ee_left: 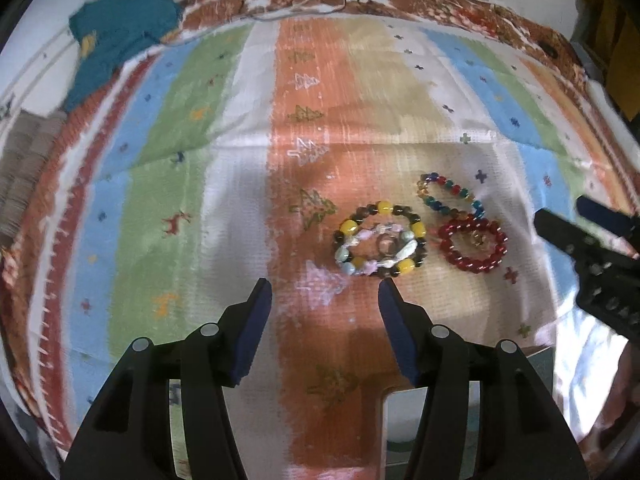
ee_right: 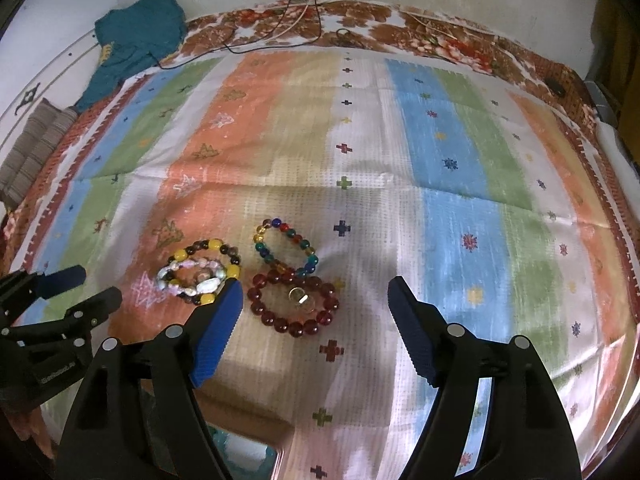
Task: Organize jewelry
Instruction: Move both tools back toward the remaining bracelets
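Striped cloth [ee_right: 440, 168] spread flat, bearing all jewelry. Left gripper [ee_left: 325, 292]: jaws apart, empty; yellow-and-dark bead bracelet [ee_left: 380, 236] just ahead of the tips, pale bead bracelet [ee_left: 370, 250] inside it. Right gripper [ee_right: 316, 292]: jaws apart, empty; red bead bracelet [ee_right: 294, 306] between the tips, untouched, small ring [ee_right: 298, 295] within. Multicoloured bead bracelet [ee_right: 286, 248] just beyond, touching the red one.

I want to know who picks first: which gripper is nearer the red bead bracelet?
Right. The right gripper hangs open with the red bead bracelet between its fingers; the left gripper sits off to the side, nearer the yellow-and-brown bracelet.
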`<state>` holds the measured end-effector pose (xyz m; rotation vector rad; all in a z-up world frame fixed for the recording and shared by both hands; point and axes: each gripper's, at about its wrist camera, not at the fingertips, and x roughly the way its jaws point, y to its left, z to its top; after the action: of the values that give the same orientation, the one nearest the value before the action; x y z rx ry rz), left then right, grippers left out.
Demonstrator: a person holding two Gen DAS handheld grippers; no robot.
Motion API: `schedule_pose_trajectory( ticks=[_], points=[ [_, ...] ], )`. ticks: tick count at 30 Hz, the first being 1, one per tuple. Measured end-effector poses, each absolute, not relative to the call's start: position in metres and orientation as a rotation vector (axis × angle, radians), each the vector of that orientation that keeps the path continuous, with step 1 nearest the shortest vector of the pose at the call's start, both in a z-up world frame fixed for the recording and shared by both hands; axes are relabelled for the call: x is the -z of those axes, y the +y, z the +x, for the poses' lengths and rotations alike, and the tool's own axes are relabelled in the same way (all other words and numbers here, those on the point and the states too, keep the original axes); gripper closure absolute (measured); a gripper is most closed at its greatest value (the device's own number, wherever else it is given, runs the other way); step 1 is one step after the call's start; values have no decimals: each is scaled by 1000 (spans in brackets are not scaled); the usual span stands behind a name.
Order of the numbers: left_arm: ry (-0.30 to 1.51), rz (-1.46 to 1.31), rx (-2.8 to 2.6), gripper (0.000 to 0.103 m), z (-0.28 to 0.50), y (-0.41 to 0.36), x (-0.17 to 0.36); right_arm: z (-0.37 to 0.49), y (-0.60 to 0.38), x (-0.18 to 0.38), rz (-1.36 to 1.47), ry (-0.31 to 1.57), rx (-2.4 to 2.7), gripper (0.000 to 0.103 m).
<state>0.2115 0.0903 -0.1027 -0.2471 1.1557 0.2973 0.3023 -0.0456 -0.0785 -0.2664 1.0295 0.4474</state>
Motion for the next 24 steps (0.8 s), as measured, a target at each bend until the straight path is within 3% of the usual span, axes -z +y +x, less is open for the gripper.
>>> schedule_pose_trajectory(
  ticks=[21,24],
  points=[
    [1237,-235,-296,48,246,101,144,346,-31,125,-287,1159,-414,28],
    [1237,-254,-300,51,250,105,148,350,-27,128,-300,1161,-414,28]
  ],
)
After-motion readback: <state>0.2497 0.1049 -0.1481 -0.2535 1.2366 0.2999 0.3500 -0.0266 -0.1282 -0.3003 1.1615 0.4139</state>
